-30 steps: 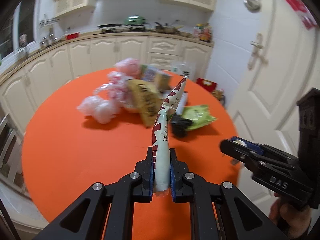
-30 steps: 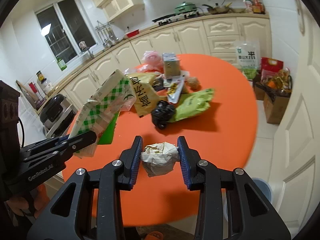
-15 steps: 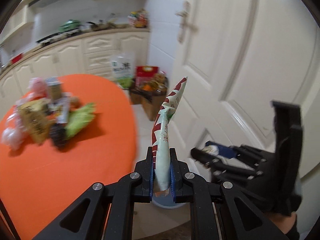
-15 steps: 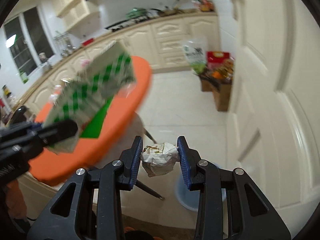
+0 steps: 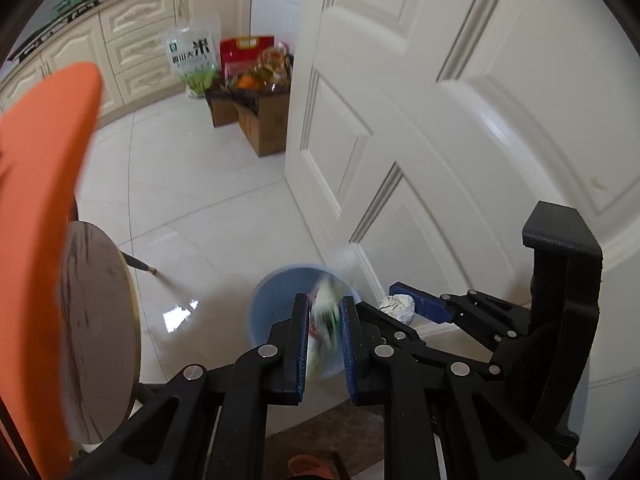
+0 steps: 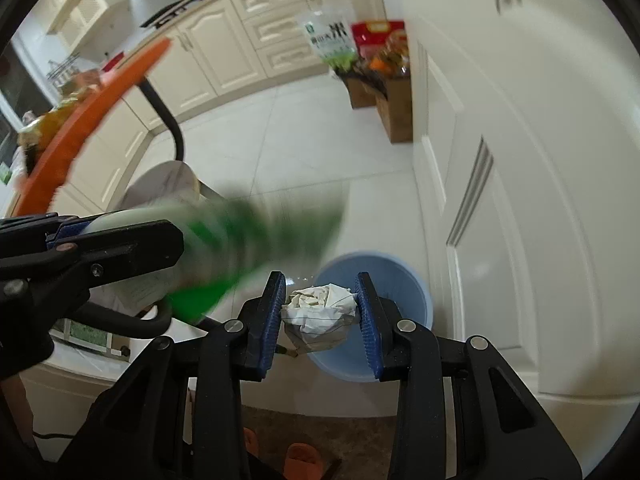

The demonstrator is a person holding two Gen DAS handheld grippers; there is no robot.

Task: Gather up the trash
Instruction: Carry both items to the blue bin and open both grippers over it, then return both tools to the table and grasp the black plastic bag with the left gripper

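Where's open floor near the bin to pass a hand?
Bare tile runs from the blue bin up to the cardboard boxes, between the door and the orange table. Over the bin it is crowded: the left gripper, jaws opening around the wrapper, and the right gripper, shut on the paper ball.

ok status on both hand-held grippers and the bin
Left hand-held gripper jaws opening, blurred green-white wrapper between. Right clamps crumpled white paper ball. Round blue plastic bin below, unobstructed.
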